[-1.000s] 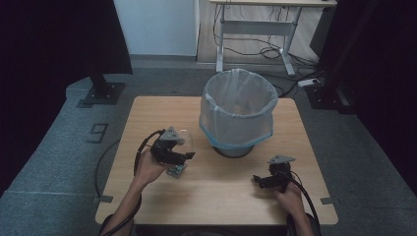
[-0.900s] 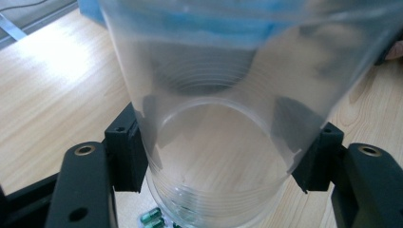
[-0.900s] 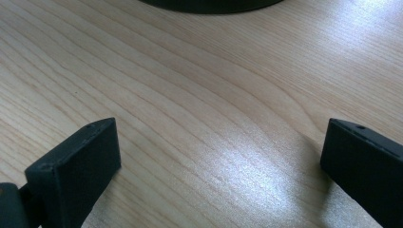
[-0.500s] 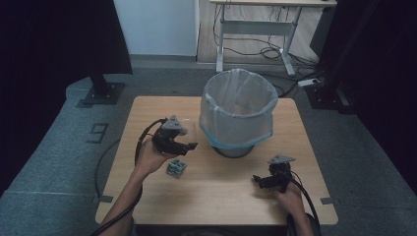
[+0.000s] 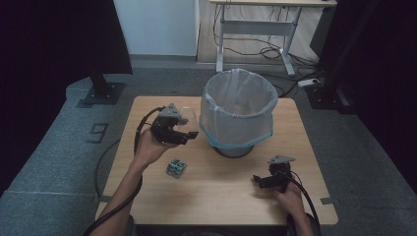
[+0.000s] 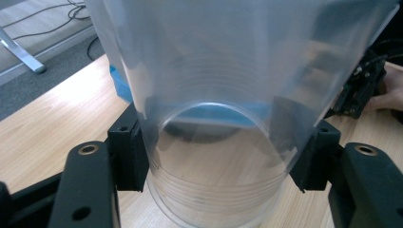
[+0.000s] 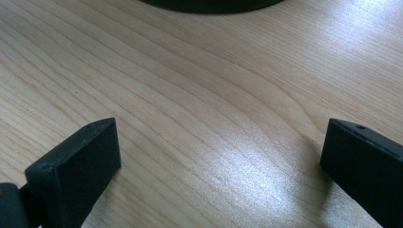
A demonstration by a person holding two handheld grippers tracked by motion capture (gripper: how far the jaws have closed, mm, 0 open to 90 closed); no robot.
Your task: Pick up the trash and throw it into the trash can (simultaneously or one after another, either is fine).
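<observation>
High view: a wooden table fills the middle of the frame, and the person's forearms enter from the bottom edge. The left gripper, left of centre, is clamped on a clear plastic cup; the cup is off the tabletop and just beside the left wall of the bin. The bin stands at the upper centre of the table, lined with a translucent bag whose blue edge circles its lower part. A small greenish crumpled object lies on the wood below the left gripper and apart from it; what it is cannot be made out. The right gripper is at the lower right, low over the table and well apart from the bin.

Left gripper view: the cup stands across the centre of the frame, mouth toward the bottom edge. The two black jaws press its wall from the lower left and lower right and have just been closing further on it. Through the clear wall the bag's blue edge and the bin's dark base appear.

Right gripper view: the right gripper stands wide open, its jaws at the lower left and lower right corners with bare wood between them. The dark base of the bin crosses the top edge.
</observation>
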